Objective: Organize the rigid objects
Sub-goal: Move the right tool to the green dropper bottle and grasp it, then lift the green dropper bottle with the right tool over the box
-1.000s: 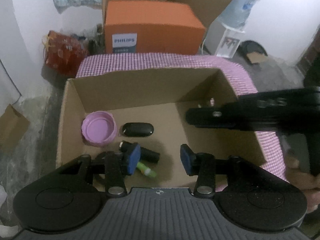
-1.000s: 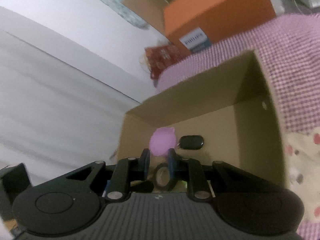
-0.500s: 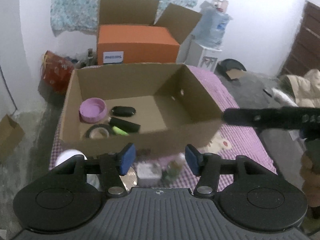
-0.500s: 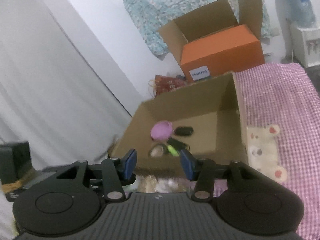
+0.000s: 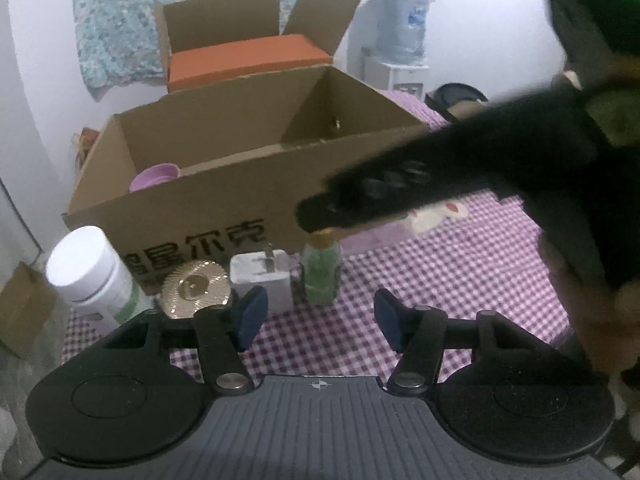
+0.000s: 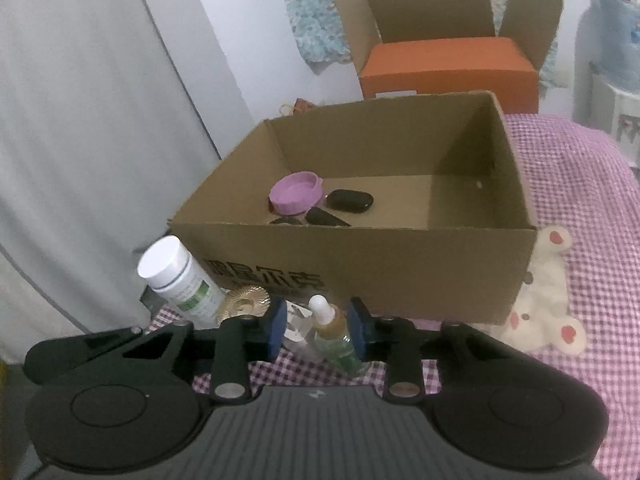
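A cardboard box stands on the pink checked cloth and holds a purple lid and black items. In front of it stand a white jar, a gold disc, a white charger and a green dropper bottle. My right gripper is open with its pads on either side of the dropper bottle, not closed on it. My left gripper is open and empty, low over the cloth before the charger and the bottle. The right gripper's arm crosses above the bottle.
An orange box sits inside an open carton behind. A white plush toy lies right of the cardboard box. A water jug stands at the back right. A grey wall or curtain is at the left.
Both grippers have pulled back out of the box and dropped low in front of it. The right gripper let go of its load earlier and now straddles the dropper bottle.
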The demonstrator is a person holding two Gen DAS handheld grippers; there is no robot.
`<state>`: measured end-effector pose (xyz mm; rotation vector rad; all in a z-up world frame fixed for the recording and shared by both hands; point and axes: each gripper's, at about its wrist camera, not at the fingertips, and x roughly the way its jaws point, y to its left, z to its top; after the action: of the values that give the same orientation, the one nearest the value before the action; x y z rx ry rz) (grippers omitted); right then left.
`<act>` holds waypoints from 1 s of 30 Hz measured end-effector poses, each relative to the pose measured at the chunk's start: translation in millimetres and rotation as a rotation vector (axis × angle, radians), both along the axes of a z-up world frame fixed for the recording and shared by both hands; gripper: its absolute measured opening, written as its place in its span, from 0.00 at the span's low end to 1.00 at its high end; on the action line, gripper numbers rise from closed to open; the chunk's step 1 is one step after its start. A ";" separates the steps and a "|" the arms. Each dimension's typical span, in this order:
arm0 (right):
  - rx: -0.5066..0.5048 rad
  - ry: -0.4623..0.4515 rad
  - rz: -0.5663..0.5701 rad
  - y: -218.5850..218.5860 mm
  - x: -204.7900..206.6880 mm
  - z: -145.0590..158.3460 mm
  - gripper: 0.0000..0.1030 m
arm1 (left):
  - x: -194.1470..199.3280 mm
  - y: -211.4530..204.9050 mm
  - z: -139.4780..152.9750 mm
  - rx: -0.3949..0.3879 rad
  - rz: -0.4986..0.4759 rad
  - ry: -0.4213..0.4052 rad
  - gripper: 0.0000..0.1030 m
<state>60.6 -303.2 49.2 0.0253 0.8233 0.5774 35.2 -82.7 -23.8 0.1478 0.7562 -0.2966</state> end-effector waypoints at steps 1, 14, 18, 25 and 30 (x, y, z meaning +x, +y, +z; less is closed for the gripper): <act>-0.008 -0.004 0.004 1.9 1.3 -1.8 0.29 | -1.1 -1.6 -1.8 0.008 -0.007 -0.002 0.56; 0.015 0.016 -0.010 -16.9 10.0 0.2 0.09 | 3.1 -24.1 -21.5 0.052 -0.066 -0.033 0.48; -0.007 0.019 -0.009 -21.2 6.2 0.5 0.09 | 10.3 -32.0 -24.2 0.067 -0.069 -0.040 0.46; -0.007 0.015 0.007 -26.8 -0.9 9.4 0.09 | 18.6 -38.8 -31.4 0.073 -0.076 -0.029 0.38; -0.025 0.032 0.026 -26.9 -4.4 7.8 0.10 | 21.0 -43.0 -36.3 0.080 -0.084 -0.026 0.31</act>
<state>56.2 -330.1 57.0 0.0005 0.8630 0.5927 56.2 -125.7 -60.1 0.2591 0.7374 -0.3434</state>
